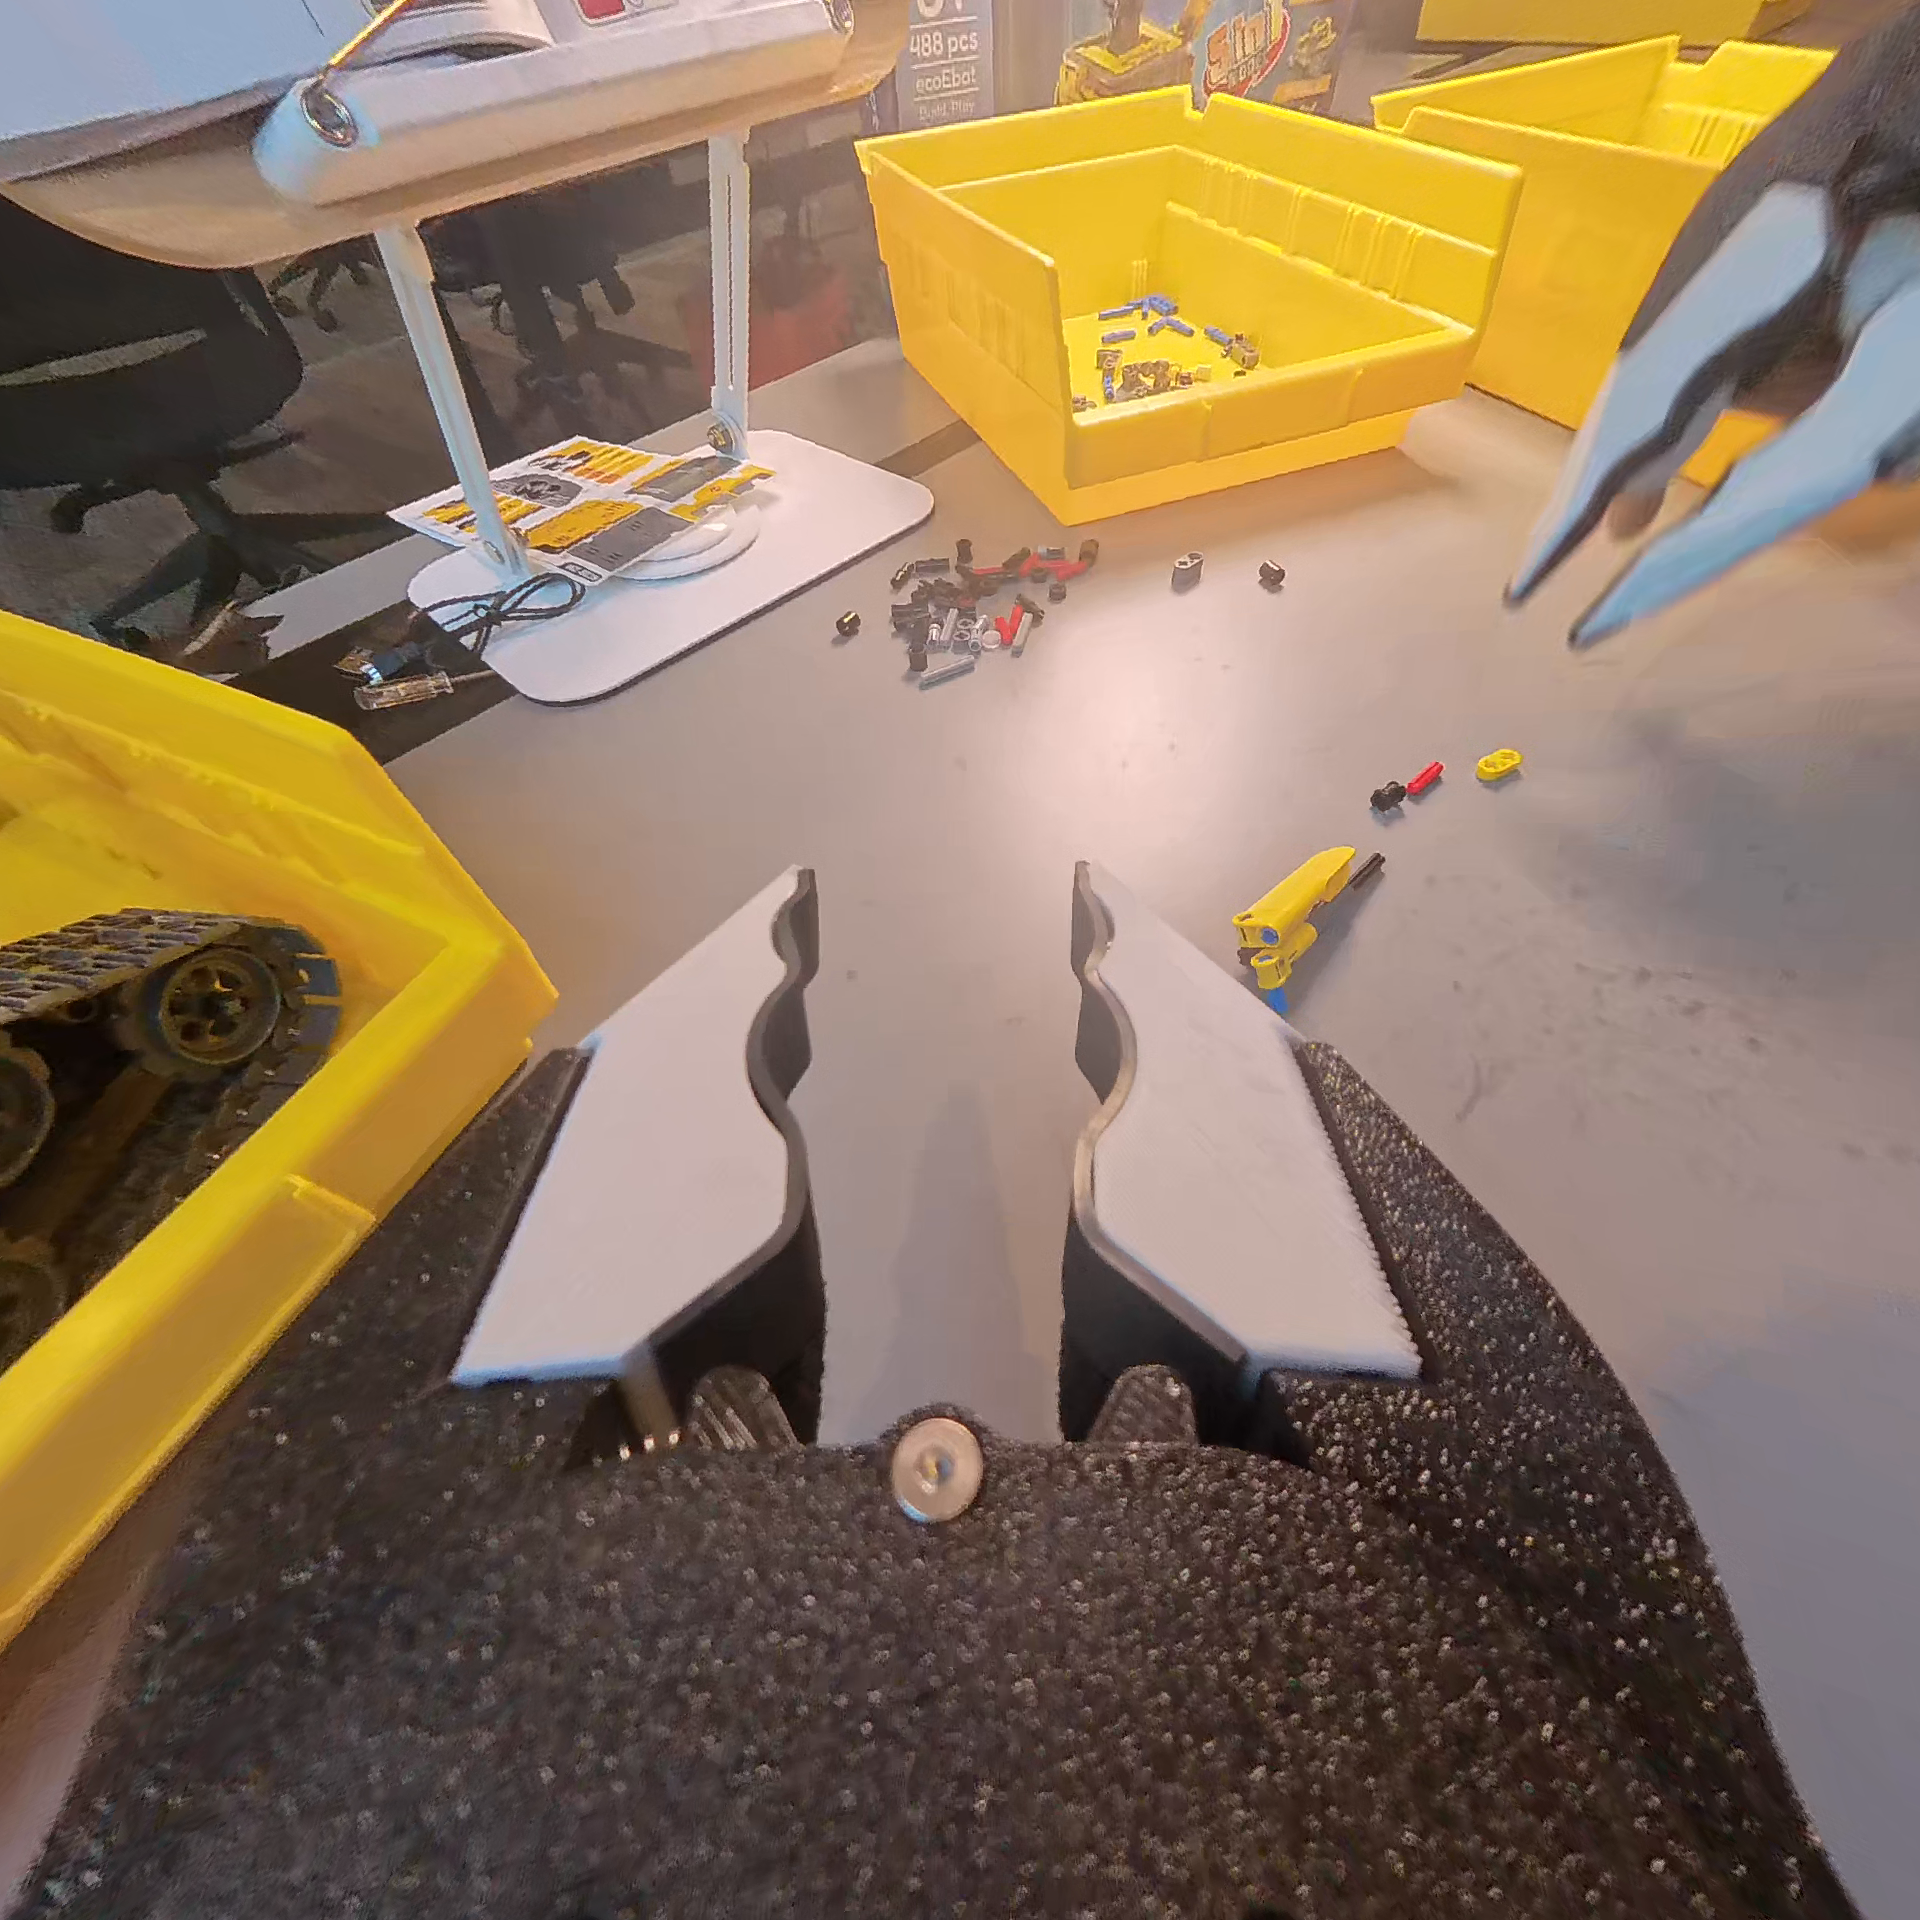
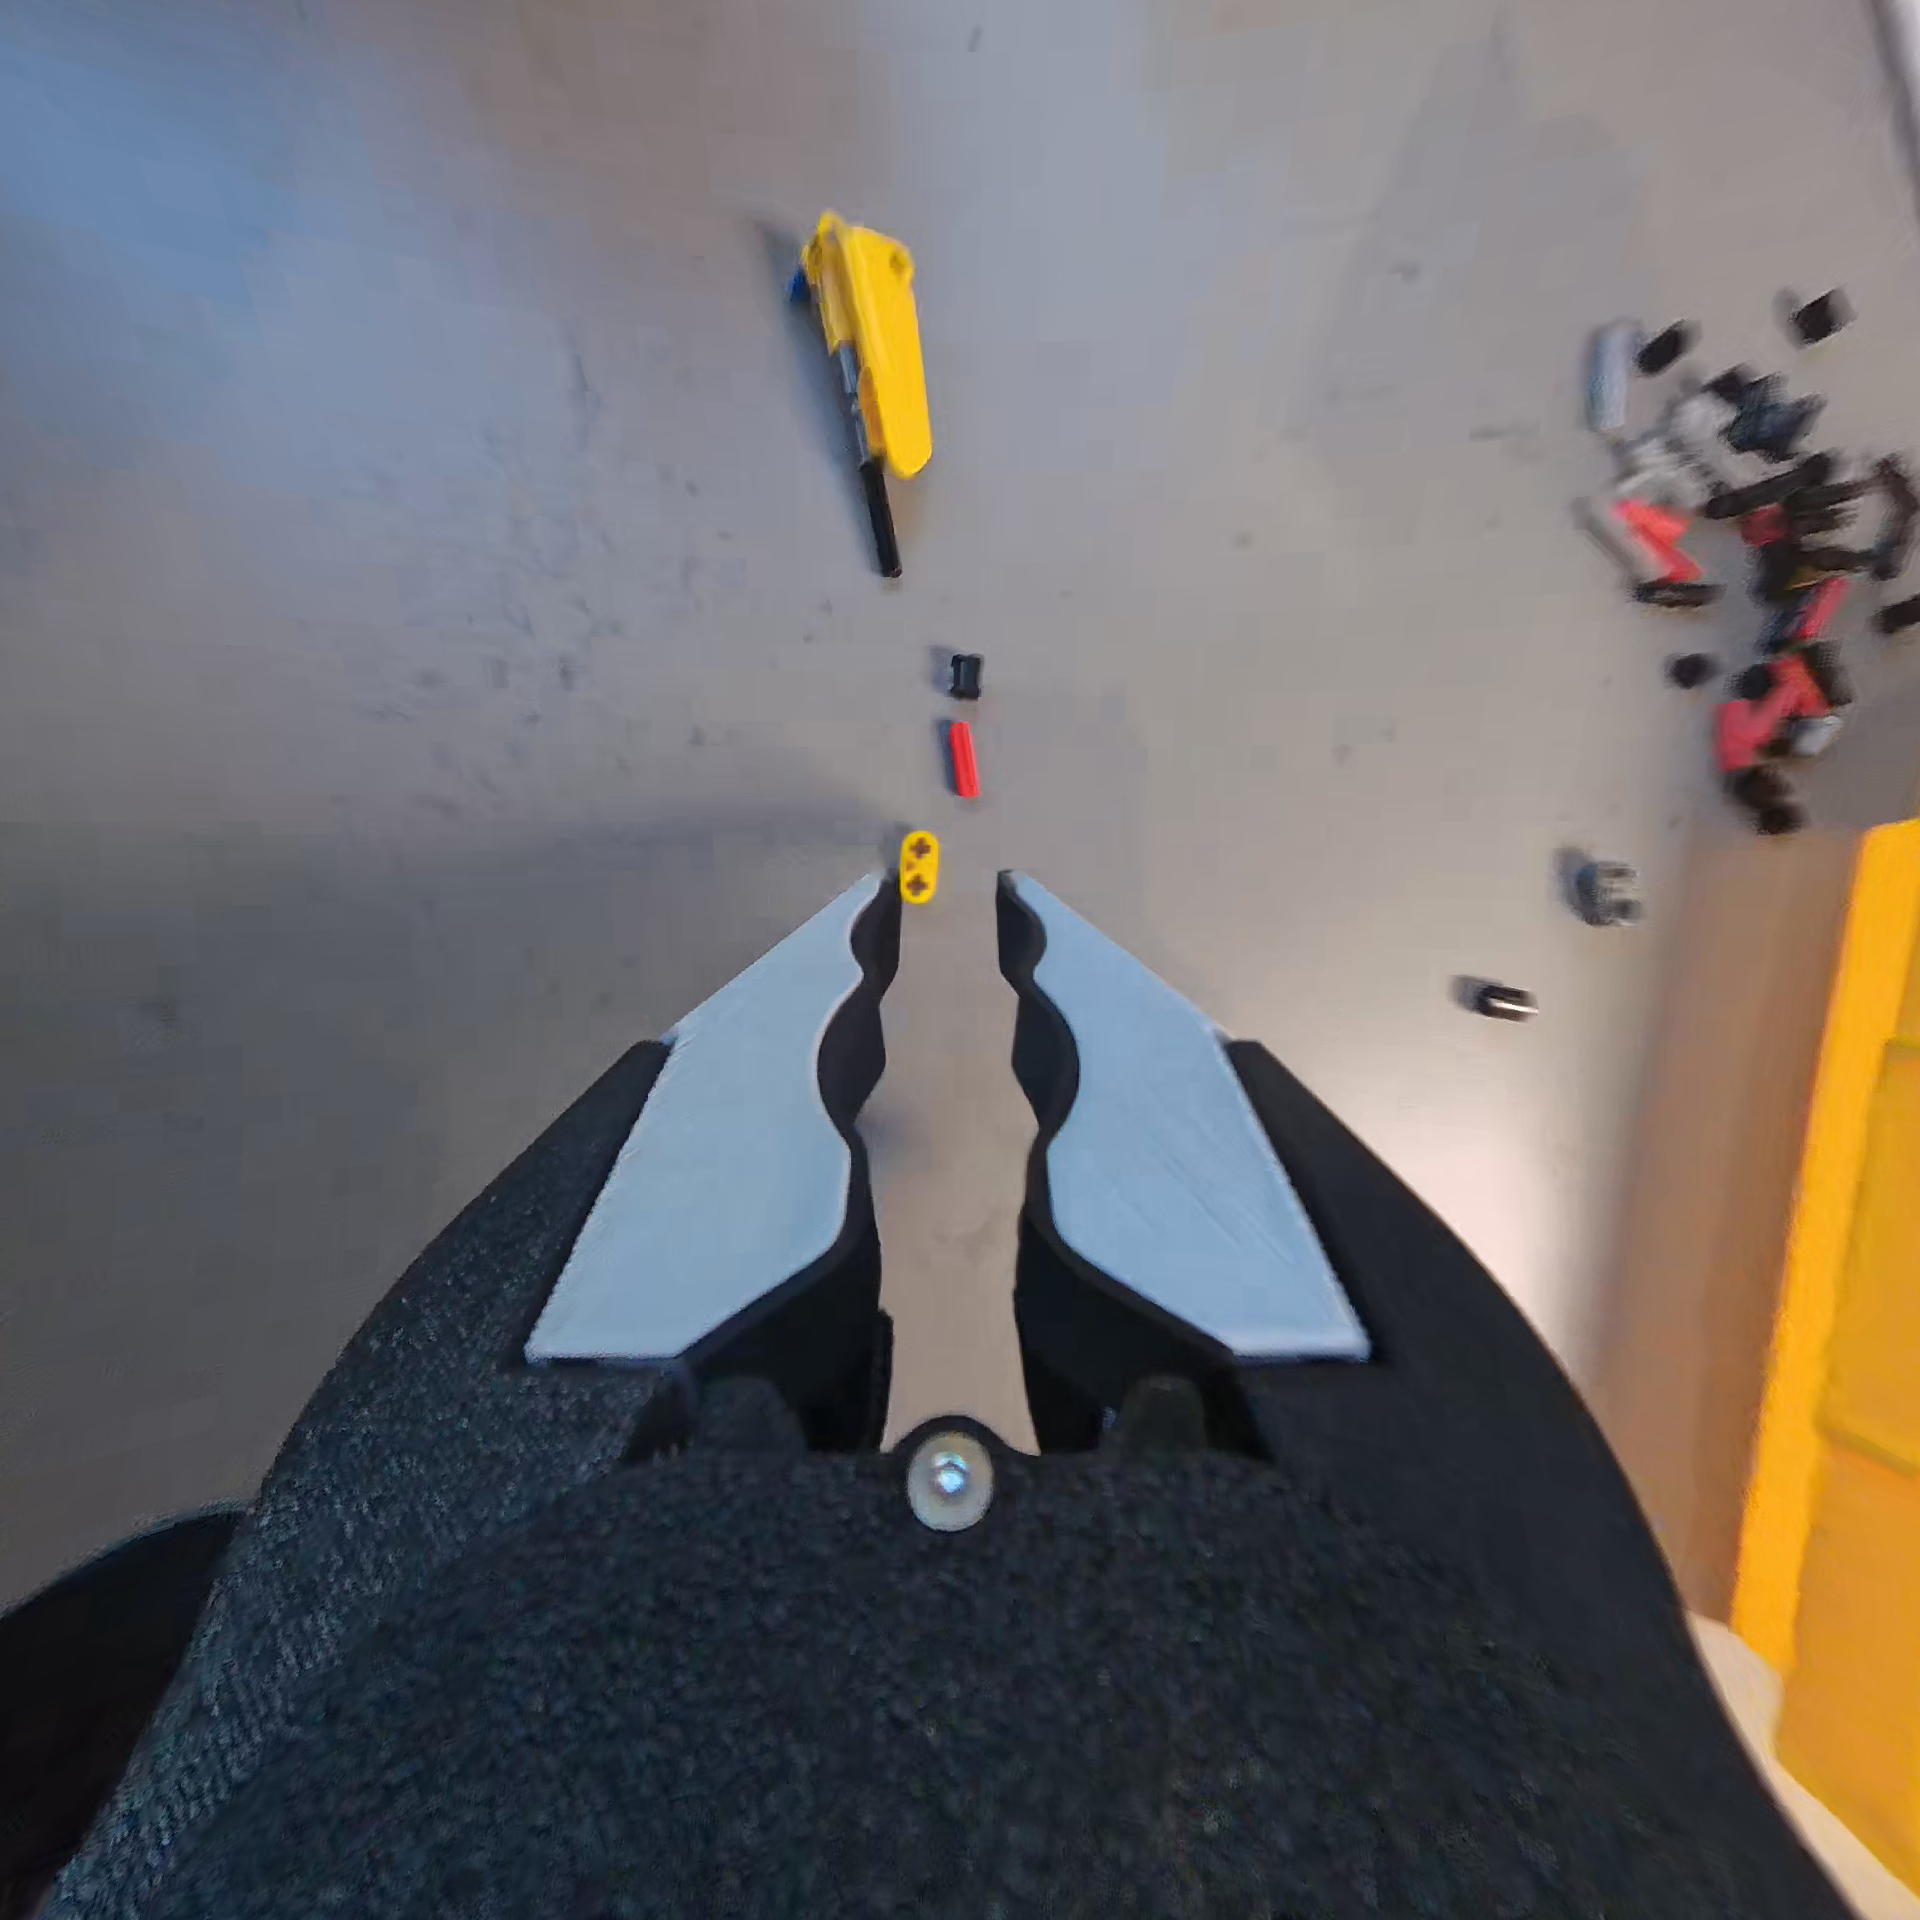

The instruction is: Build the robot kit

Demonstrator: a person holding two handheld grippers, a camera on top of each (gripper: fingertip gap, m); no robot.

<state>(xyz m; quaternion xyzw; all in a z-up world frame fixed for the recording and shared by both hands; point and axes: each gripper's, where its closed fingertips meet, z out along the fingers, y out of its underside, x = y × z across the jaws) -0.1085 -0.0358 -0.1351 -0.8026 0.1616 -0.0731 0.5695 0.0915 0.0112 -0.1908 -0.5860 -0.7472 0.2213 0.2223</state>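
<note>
Left gripper (image 1: 940, 883): spread wide, empty, above the grey table (image 1: 935, 748); yellow bin (image 1: 208, 1403) close at 9 o'clock, small yellow assembly (image 1: 1288, 914) at 2 o'clock. Right gripper (image 2: 945, 878): parted only narrowly, empty. Nearest, at 12 o'clock, just beside one fingertip: tiny yellow link (image 2: 920, 868). Probably easy to knock aside, being light and off-centre to the gap. Flat, oval, two cross holes. Red pin (image 2: 964, 756) beyond.

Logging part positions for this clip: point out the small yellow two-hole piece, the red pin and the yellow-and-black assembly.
small yellow two-hole piece (image 2: 920, 867), right wrist view, on its middle.
red pin (image 2: 963, 757), right wrist view, mid-length.
yellow-and-black assembly (image 2: 878, 353), right wrist view, on its yellow shell.
</note>
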